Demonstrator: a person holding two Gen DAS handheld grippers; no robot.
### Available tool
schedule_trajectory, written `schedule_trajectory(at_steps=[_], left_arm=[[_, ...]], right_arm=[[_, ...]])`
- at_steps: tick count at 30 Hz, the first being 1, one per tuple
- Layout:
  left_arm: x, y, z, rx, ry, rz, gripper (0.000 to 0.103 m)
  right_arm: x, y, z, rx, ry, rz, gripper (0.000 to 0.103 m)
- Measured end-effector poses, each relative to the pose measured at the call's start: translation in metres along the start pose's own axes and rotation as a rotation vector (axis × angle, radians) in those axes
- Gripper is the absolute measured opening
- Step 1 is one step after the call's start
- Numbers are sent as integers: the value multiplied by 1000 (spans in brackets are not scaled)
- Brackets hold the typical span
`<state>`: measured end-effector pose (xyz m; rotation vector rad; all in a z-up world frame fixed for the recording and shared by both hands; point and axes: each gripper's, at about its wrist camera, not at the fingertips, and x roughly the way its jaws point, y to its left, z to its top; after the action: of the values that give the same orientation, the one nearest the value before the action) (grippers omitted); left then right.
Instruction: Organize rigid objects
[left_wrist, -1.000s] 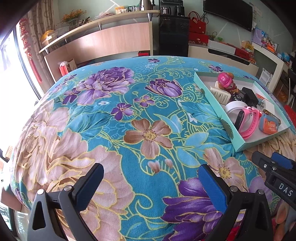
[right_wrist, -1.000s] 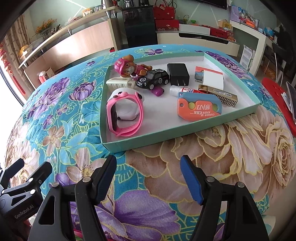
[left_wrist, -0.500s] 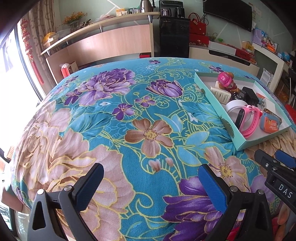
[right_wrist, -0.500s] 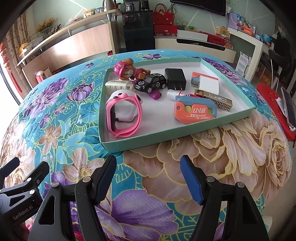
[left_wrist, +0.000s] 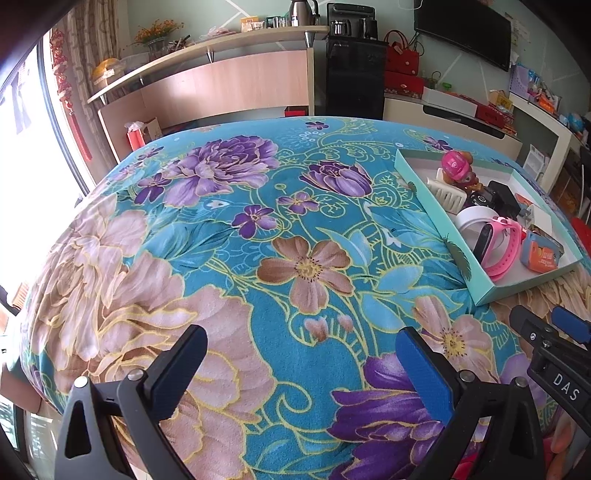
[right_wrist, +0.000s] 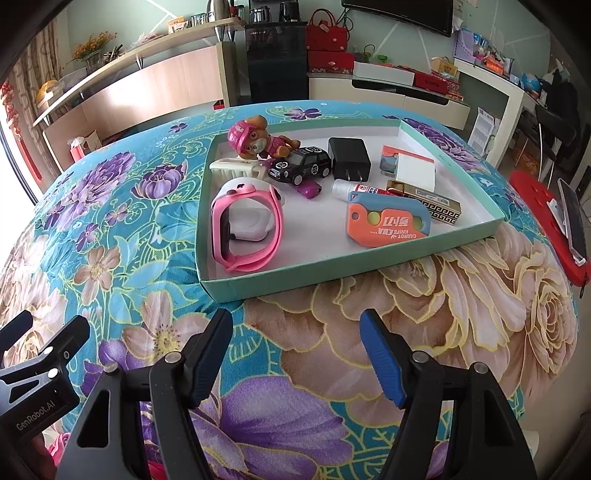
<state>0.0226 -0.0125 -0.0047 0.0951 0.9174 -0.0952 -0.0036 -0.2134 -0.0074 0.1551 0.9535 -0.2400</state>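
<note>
Your right gripper (right_wrist: 295, 354) is hanging over the flowered blanket (right_wrist: 424, 295) with its jaws wide apart and nothing between them, aimed down at the near edge of the tray (right_wrist: 332, 275). Your left gripper (left_wrist: 299, 369) is the same deal, spread wide and empty, parked over bare blanket well to the left of the tray (left_wrist: 476, 273). Everything you'd be sorting sits inside that shallow green tray. By its near left corner there's a pink watch (right_wrist: 245, 229) looped around a white roll of tape (right_wrist: 255, 221). Behind that, along the left edge, a cream comb (right_wrist: 236, 168), and up at the far left corner a pink puppy toy (right_wrist: 255, 138) leaning against a black toy car (right_wrist: 301, 166). A small purple bit (right_wrist: 309, 189) lies just in front of the car. Middle of the far side has a black charger (right_wrist: 349, 157), and right of it a white box (right_wrist: 412, 170). Toward the near edge there's an orange and blue toy knife (right_wrist: 388, 221), with a little glue bottle (right_wrist: 351, 188) touching its top and a gold patterned box (right_wrist: 428, 201) just beyond, toward the right edge.
</note>
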Motion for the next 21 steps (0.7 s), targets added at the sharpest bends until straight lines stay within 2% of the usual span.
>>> schedule_trajectory(at_steps=[21], left_arm=[[-4,-1,-1,2,-23,9,103]], right_arm=[[0,1,0,-6,4,-6,72]])
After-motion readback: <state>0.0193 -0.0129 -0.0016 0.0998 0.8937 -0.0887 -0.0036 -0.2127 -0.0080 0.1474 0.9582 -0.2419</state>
